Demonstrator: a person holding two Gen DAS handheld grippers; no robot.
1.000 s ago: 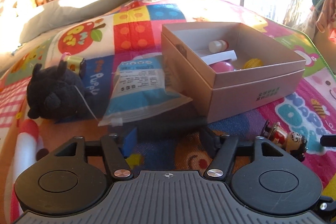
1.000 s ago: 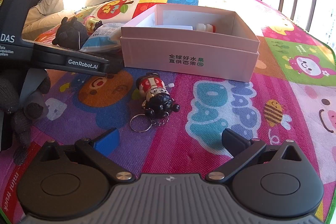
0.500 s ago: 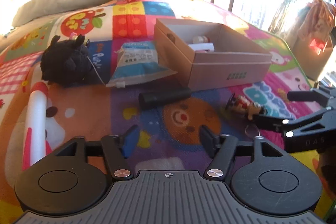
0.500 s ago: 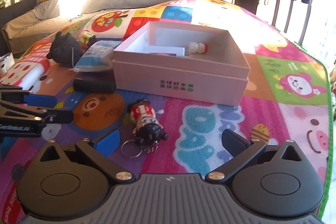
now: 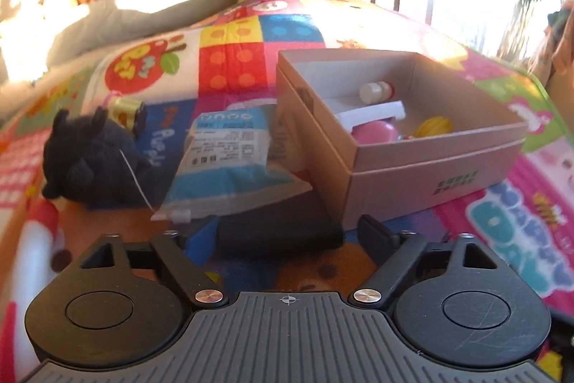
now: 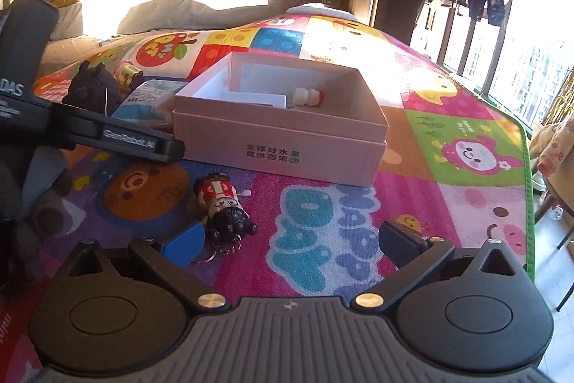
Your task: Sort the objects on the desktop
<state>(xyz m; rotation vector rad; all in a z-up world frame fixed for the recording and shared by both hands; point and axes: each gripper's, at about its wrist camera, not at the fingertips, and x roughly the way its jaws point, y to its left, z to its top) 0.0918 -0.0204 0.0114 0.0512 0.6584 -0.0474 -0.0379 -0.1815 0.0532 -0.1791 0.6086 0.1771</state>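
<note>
Black cylinder (image 5: 278, 234) lies between left fingers (image 5: 373, 234) (spread wide, apart).

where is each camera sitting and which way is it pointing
Left wrist: on the left gripper, low over the mat, facing the black tube and the open box; its own open fingers show.
Right wrist: on the right gripper, facing the doll keychain and the same box; its own fingers and the left gripper show.
Shared: box, black plush, blue packet.
</note>
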